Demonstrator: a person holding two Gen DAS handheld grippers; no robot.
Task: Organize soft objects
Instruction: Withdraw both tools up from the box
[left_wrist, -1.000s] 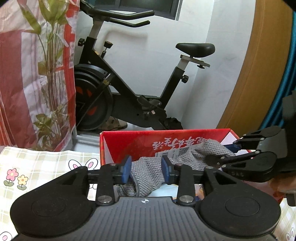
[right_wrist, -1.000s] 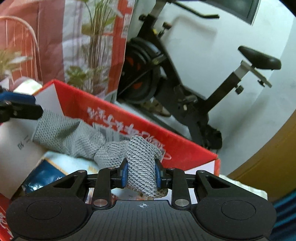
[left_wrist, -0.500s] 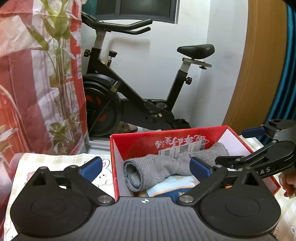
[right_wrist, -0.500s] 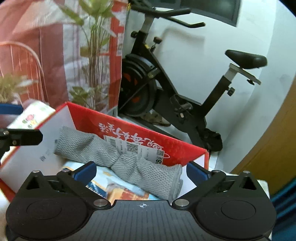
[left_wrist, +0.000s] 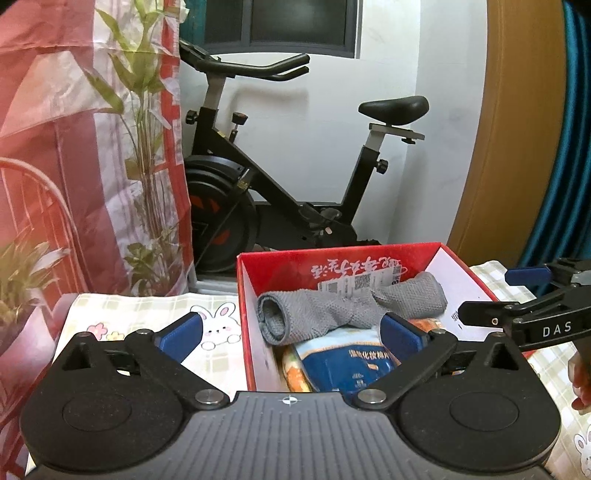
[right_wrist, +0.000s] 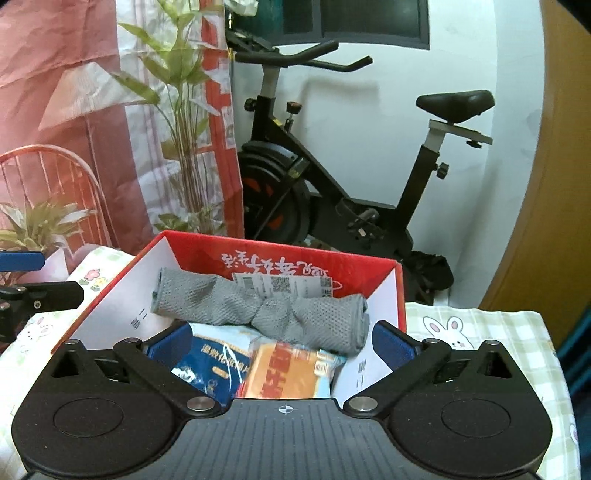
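Grey cloth (right_wrist: 266, 314) covers packets (right_wrist: 284, 373) in box (right_wrist: 400, 295) — labels partly hidden.

Home, likely spare room or bedroom corner. Black exercise bike (left_wrist: 280, 192) parked against white wall, dark window (left_wrist: 280, 26) above. Red-and-white curtain printed with green plants (left_wrist: 92, 147) hanging at left. Wooden door or panel (left_wrist: 517, 147) at right, blue drape (left_wrist: 576, 147) beside it. Desk covered in checked cloth with cartoon rabbits and flowers (left_wrist: 218, 325). Red cardboard box (right_wrist: 295, 254) reused for storing household odds and ends.
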